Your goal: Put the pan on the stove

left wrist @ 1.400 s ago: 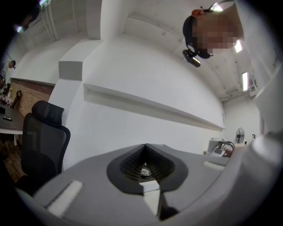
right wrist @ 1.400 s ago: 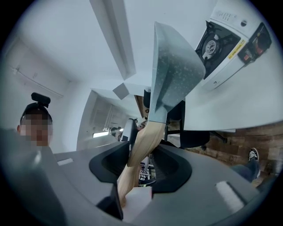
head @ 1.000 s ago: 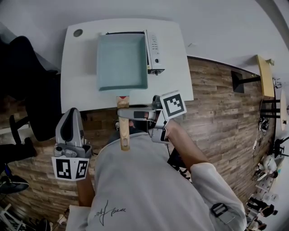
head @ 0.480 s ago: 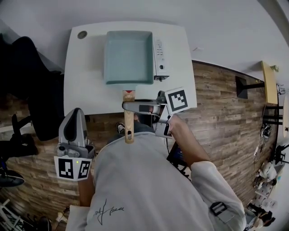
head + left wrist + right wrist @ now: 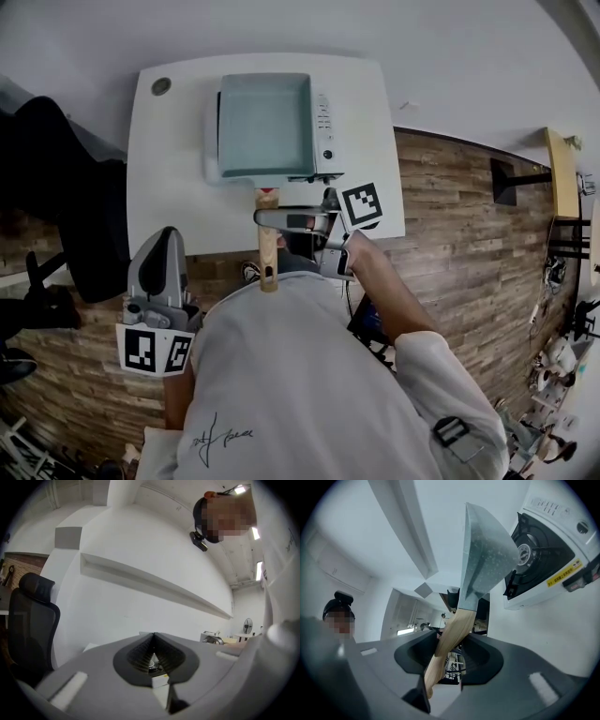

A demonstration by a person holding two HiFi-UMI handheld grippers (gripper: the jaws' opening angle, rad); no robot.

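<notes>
1. White table [image 5: 169,169] stands on a wood-plank floor [image 5: 469,216] against a pale wall, seen from steeply above
2. On the table sits a white portable stove [image 5: 323,131], its control strip along the right side
3. The square teal pan [image 5: 265,122] lies over the stove's top and covers most of it in the head view. Its wooden handle [image 5: 268,253] reaches back past the table edge toward the person
4. In the right gripper view the pan [image 5: 485,550] seems to sit just off the burner of the stove [image 5: 548,550] rather than resting on it, though contact is hard to judge
5. The right gripper [image 5: 265,221] crosses the handle from the right, and its jaws are clamped on the wooden handle [image 5: 450,639]
6. The left gripper [image 5: 161,239] is held low at the person's left, well apart from the table. Its jaws are together with nothing between them
7. A black chair [image 5: 66,187] stands left of the table
</notes>
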